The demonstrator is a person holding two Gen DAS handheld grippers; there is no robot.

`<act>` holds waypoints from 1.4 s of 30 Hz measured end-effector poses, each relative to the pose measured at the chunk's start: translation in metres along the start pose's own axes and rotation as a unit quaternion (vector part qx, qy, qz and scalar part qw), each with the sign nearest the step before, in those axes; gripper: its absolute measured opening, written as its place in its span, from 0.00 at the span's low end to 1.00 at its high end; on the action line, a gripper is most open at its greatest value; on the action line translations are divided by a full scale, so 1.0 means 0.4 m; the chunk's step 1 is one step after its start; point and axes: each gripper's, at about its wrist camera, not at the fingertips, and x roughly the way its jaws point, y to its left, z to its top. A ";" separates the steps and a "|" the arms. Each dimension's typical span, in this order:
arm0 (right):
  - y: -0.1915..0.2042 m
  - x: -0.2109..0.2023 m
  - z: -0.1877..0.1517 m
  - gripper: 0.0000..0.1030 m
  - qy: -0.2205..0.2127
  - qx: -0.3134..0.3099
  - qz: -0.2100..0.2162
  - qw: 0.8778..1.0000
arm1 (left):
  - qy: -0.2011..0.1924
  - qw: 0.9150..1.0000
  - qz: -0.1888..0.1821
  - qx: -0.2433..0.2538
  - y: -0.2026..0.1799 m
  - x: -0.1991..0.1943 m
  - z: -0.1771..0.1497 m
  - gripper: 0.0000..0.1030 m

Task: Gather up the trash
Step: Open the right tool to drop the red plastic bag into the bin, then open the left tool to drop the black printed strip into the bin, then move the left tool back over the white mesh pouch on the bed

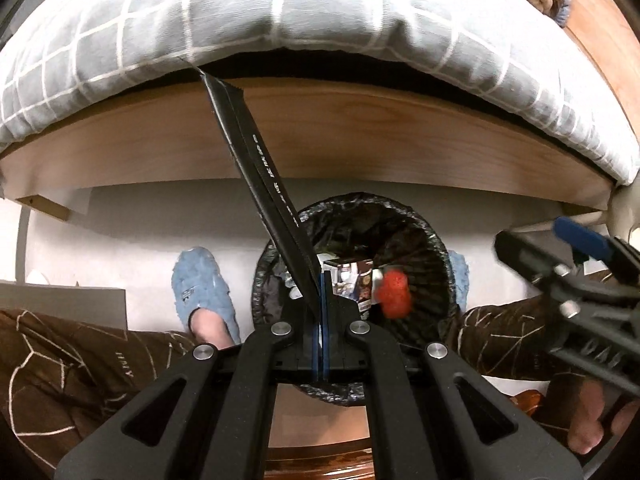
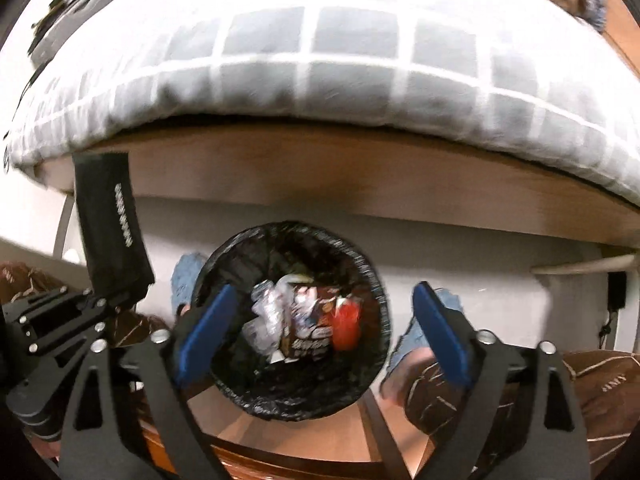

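Note:
My left gripper point(image 1: 323, 292) is shut on a flat black wrapper point(image 1: 256, 168) with white print, held upright above the bin; the gripper point(image 2: 108, 304) and the wrapper point(image 2: 110, 216) also show at the left of the right wrist view. A round bin lined with a black bag point(image 2: 376, 280) stands on the floor below, holding crumpled wrappers point(image 2: 304, 320). A red piece of trash point(image 1: 396, 294) is blurred in the bin's mouth point(image 1: 436, 240); it also shows in the right wrist view point(image 2: 346, 322). My right gripper point(image 2: 320, 332) is open and empty above the bin, and shows at the right in the left wrist view point(image 1: 580, 248).
A bed with a grey checked duvet point(image 1: 280, 12) and a wooden frame point(image 1: 340, 132) runs across behind the bin. The person's feet in blue slippers point(image 1: 202, 284) and brown patterned trousers point(image 1: 60, 360) flank the bin. A wooden stool edge point(image 2: 320, 444) lies below.

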 end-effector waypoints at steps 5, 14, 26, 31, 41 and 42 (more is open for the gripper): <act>-0.069 -0.043 0.008 0.92 -0.029 0.020 -0.011 0.999 | 0.002 1.000 -0.006 0.016 -0.043 0.007 0.004 0.00; -0.136 -0.071 -0.012 0.92 -0.048 0.042 -0.021 0.998 | 0.007 0.999 -0.024 0.047 -0.139 0.028 0.000 0.00; -0.158 -0.014 -0.034 0.92 -0.029 0.057 -0.037 0.997 | 0.005 0.998 -0.036 0.059 -0.193 0.039 -0.007 0.02; -0.154 0.003 -0.038 0.92 -0.031 0.054 -0.039 0.997 | 0.005 0.997 -0.032 0.066 -0.193 0.048 -0.019 0.15; -0.153 -0.014 -0.024 0.93 -0.036 0.048 -0.035 0.998 | -0.028 0.999 -0.002 0.046 -0.138 -0.002 -0.001 0.68; -0.152 -0.018 -0.022 0.93 -0.036 0.046 -0.035 0.998 | -0.034 0.999 -0.001 0.042 -0.128 -0.011 0.003 0.73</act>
